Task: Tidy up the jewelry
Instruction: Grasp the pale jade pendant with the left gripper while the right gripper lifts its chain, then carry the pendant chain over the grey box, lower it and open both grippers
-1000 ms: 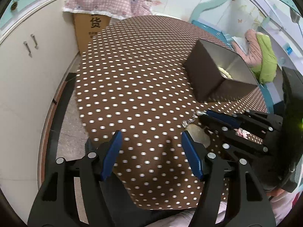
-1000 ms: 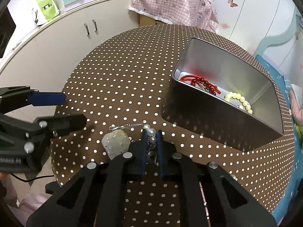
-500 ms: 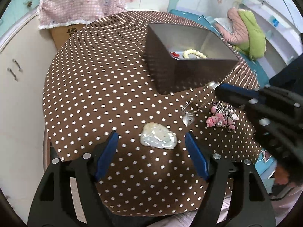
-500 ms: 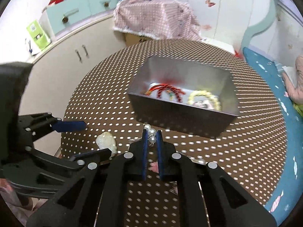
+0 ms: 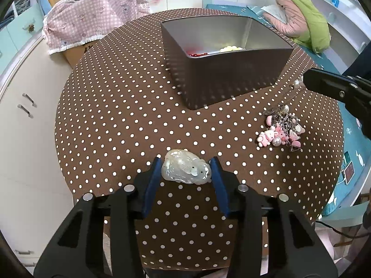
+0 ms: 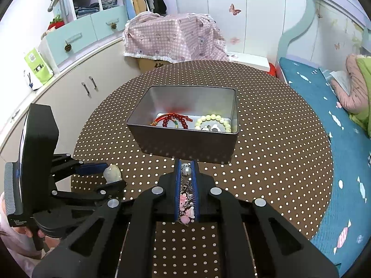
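Observation:
A pale carved stone pendant (image 5: 186, 170) lies on the dotted table between the blue pads of my left gripper (image 5: 187, 166), which touch its two sides; it also shows in the right wrist view (image 6: 112, 173). My right gripper (image 6: 186, 165) is shut on a pearl-and-chain charm bracelet (image 6: 186, 170) and holds it above the table, its pink charms (image 5: 280, 129) hanging down to the cloth. A metal box (image 6: 185, 140) stands just beyond, holding a red bead bracelet (image 6: 172, 121) and a pale bead bracelet (image 6: 215, 121).
The round table (image 5: 120, 106) has a brown polka-dot cloth. White cabinets (image 6: 69, 97) stand to the left, a pink-covered carton (image 6: 171, 39) behind, a blue bed (image 6: 324, 106) to the right. The left gripper body (image 6: 39, 162) is left of my right gripper.
My left gripper moved forward and closed its pads on the stone pendant. My right gripper lifted the charm bracelet and pulled back, up from the table, facing the box.

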The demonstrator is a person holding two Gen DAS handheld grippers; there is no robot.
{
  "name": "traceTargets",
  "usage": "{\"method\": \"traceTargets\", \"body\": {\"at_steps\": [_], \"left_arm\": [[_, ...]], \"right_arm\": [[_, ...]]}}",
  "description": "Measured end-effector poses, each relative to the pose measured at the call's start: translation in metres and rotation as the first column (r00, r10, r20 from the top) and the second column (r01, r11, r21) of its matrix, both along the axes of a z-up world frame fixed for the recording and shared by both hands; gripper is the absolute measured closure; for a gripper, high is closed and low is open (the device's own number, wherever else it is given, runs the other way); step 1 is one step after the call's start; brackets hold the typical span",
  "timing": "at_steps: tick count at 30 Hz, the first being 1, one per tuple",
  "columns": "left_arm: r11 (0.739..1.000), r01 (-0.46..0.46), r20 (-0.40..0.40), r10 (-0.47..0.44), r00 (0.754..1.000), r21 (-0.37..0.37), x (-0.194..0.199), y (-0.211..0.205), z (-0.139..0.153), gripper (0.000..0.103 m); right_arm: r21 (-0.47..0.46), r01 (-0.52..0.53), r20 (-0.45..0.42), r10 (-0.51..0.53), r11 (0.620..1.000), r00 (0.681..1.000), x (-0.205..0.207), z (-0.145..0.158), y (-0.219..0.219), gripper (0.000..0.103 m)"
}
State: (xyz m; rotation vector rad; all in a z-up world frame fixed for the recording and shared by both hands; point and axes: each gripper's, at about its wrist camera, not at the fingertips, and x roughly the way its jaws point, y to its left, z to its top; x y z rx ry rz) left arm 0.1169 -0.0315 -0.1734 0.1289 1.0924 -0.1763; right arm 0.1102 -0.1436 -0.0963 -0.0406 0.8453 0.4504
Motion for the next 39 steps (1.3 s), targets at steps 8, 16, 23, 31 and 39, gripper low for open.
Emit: {"method": "traceTargets", "body": {"at_steps": [8,16,23,31,39], "left_arm": [[1.0,-0.015,-0.003,0.015,1.0,-0.027,-0.005,0.015,0.01,0.06],[0.999,-0.003,0.057,0.005,0.998,-0.044,-0.001,0.012,0.036,0.06],[0.998,0.008,0.117,-0.001,0.993,-0.059,0.007,0.006,0.064,0.06],[0.996,0.024,0.177,-0.01,0.984,-0.083,0.02,0.003,0.091,0.06],[0.993,0.042,0.232,-0.015,0.973,-0.113,0.042,-0.002,0.116,0.06]], "right_arm": [[0.015,0.002,0.01,-0.002,1.0,1.0,-0.002,0.002,-0.006,0.095],[0.015,0.008,0.029,-0.008,1.0,1.0,0.0,0.009,-0.012,0.095],[0.017,0.018,0.048,-0.019,1.0,0.999,0.004,0.018,-0.013,0.095],[0.02,0.019,0.102,-0.021,1.0,0.995,0.016,0.038,-0.015,0.095],[0.035,0.012,0.182,-0.018,0.999,0.983,0.03,0.063,-0.016,0.095]]}}
